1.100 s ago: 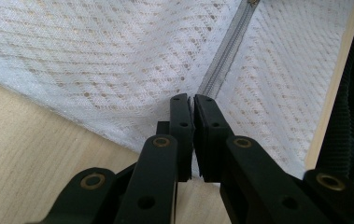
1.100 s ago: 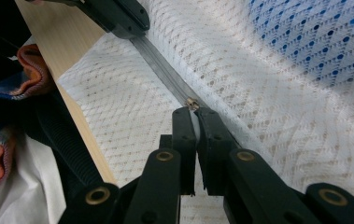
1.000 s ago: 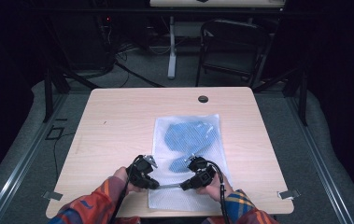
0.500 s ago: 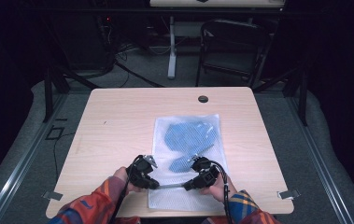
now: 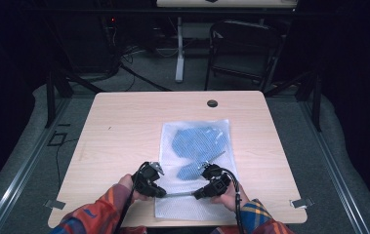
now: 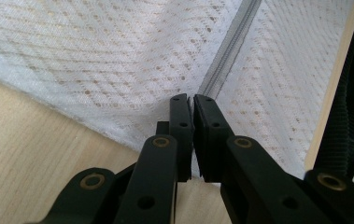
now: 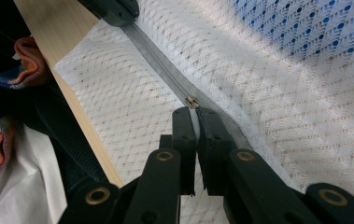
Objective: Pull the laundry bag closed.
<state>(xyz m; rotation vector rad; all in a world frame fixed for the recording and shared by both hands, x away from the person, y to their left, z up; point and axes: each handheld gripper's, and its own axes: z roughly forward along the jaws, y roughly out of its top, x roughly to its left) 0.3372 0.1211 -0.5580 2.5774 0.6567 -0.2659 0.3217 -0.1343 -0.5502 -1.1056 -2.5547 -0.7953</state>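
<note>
A white mesh bag (image 5: 174, 208) lies flat on the table, with blue cloth (image 5: 195, 139) inside it. A grey zipper (image 5: 178, 194) runs across its near end. My left gripper (image 5: 163, 193) is shut on the bag's fabric at one end of the zipper (image 6: 230, 51). In the left gripper view, the gripper (image 6: 192, 100) pinches the mesh (image 6: 95, 60) right beside the zipper tape. My right gripper (image 5: 195, 195) faces it from the other side and is shut on the zipper pull (image 7: 192, 102). In the right gripper view, the gripper (image 7: 193, 113) sits on the zipper line (image 7: 158, 51).
The wooden table (image 5: 124, 126) has a round cable hole (image 5: 212, 103) at its far edge. Its near edge (image 7: 79, 112) runs close under both hands. A chair (image 5: 243, 53) and a desk leg (image 5: 179, 53) stand on the floor beyond the table.
My right gripper has edged slightly to the right along the zipper. The left gripper has held its place on the bag.
</note>
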